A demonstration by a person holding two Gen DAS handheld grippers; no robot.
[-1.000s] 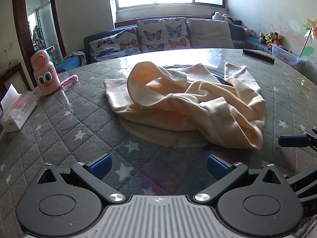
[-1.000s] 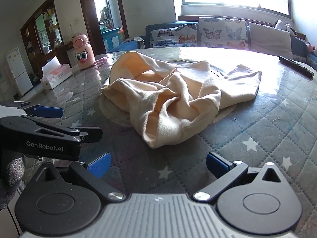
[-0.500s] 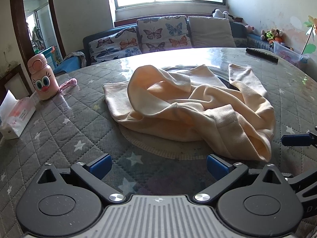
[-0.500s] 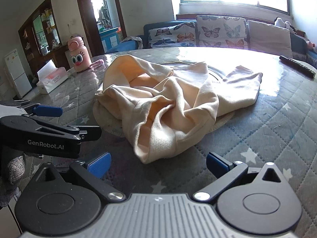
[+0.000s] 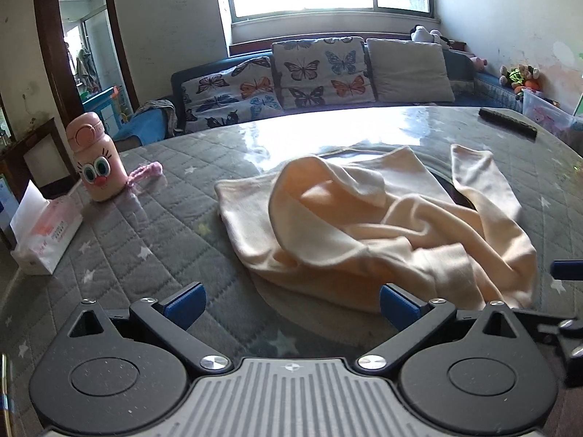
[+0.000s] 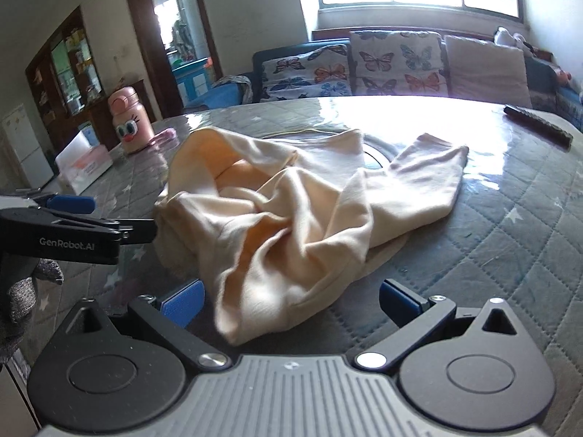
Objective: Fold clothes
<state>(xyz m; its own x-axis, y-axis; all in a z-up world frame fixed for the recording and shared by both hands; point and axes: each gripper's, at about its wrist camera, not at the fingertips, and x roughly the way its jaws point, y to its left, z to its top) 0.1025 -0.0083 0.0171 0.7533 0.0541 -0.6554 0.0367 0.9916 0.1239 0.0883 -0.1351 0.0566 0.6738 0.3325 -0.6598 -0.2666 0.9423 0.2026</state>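
Sunlight glares off the grey quilted, star-dotted worktop [image 5: 120, 233], and the cream garment [image 5: 382, 229] lies crumpled near its middle. The left hand-held gripper [image 5: 289, 300] hovers at the cloth's near edge, jaws spread wide, nothing between them. The right hand-held gripper [image 6: 291, 300] is wide too, the hem lying between its fingers. Pink bottle [image 5: 95, 158] and tissue box [image 5: 43, 233] sit left; butterfly-cushioned sofa [image 5: 328, 73] under the window.

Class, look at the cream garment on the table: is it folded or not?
Not folded. The cream garment lies crumpled in a loose heap on the quilted table, with bunched creases and one part trailing out.
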